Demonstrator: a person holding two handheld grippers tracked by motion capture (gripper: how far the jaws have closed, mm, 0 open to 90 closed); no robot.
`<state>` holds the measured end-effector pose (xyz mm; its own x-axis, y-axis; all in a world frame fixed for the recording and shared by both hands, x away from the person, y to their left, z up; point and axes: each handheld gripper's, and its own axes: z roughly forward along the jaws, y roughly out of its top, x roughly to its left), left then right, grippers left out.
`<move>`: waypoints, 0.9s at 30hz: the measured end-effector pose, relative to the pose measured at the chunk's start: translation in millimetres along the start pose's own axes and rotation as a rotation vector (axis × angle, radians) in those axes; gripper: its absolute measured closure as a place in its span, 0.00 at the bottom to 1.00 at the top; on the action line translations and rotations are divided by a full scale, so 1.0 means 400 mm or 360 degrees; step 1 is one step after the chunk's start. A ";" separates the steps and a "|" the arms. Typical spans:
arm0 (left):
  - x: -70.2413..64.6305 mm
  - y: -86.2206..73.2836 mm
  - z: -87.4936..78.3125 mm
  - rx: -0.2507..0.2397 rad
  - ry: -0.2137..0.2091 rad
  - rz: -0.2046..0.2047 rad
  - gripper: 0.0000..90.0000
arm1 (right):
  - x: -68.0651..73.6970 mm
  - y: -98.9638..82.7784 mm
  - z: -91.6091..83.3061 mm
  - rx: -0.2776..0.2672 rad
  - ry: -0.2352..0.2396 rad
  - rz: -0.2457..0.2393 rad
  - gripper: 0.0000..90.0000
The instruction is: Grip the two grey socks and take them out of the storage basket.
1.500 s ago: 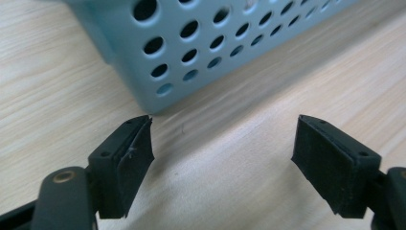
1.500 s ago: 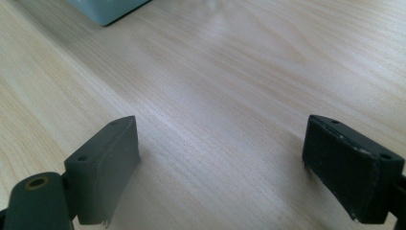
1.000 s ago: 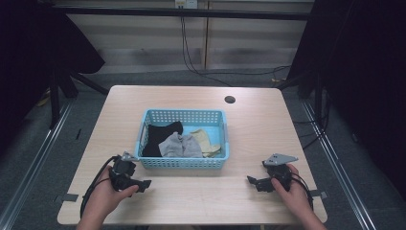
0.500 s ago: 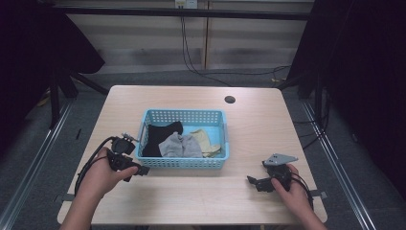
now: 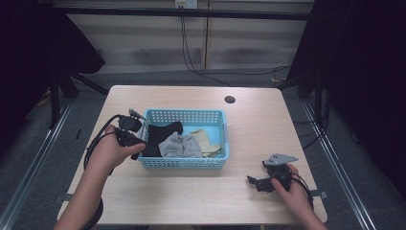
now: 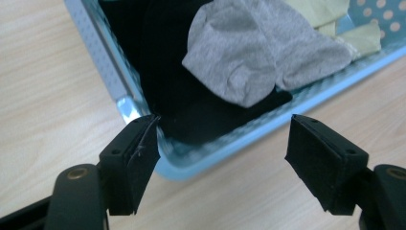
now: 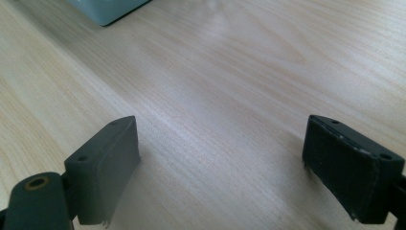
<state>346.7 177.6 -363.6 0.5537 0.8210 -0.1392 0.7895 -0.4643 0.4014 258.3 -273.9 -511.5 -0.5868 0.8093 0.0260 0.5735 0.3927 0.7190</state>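
Three soft, light cloths, black (image 5: 162, 133), grey (image 5: 179, 145) and yellow (image 5: 205, 142), lie crumpled in a blue basket (image 5: 186, 162) at table centre. The left gripper (image 5: 135, 144), jaws spread and empty, hovers at the basket's nine o'clock edge; pinching a raised fold of black cloth looks easiest. The right gripper (image 5: 253, 181) rests released at five o'clock.

A basket (image 5: 184, 162) is set on the table (image 5: 268, 120) slightly left of its middle; in it a dark cloth (image 5: 160, 134) is laid at the left, a grey cloth (image 5: 178, 145) in the middle and a pale cloth (image 5: 206, 140) at the right. The left gripper (image 5: 139, 146) is held at the basket's near left corner; the right gripper (image 5: 253, 181) is placed near the table's near right corner, well apart from the basket; a hole (image 5: 230, 99) is found in the table at the far right.
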 end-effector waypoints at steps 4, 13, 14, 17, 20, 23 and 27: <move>0.001 0.036 0.017 0.0000 0.0006 -0.0009 0.29 | -0.001 0.000 0.001 -0.0005 0.0000 -0.0007 0.13; 0.008 0.099 0.078 0.0006 0.0034 -0.0043 0.29 | 0.000 0.000 0.000 0.0001 -0.0001 -0.0001 0.13; 0.012 0.103 0.087 0.0008 0.0045 -0.0030 0.29 | -0.001 0.000 0.001 -0.0005 0.0000 -0.0008 0.13; 0.010 0.114 0.125 0.0014 0.0041 -0.0043 0.30 | -0.001 0.000 0.000 -0.0004 0.0001 -0.0007 0.13; 0.005 0.121 0.142 0.0016 0.0054 -0.0013 0.30 | -0.001 0.000 0.001 -0.0004 0.0001 -0.0007 0.13; -0.010 0.139 0.178 0.0049 0.0034 -0.0009 0.30 | -0.001 0.000 0.000 -0.0003 0.0001 -0.0007 0.13; -0.011 0.148 0.207 0.0066 0.0016 -0.0016 0.31 | -0.001 0.000 0.000 -0.0002 0.0002 -0.0003 0.13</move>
<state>412.7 119.0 -414.1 0.5432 0.8289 -0.1340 0.8054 -0.4693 0.3619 258.5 -274.0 -511.5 -0.5885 0.8081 0.0254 0.5715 0.3936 0.7201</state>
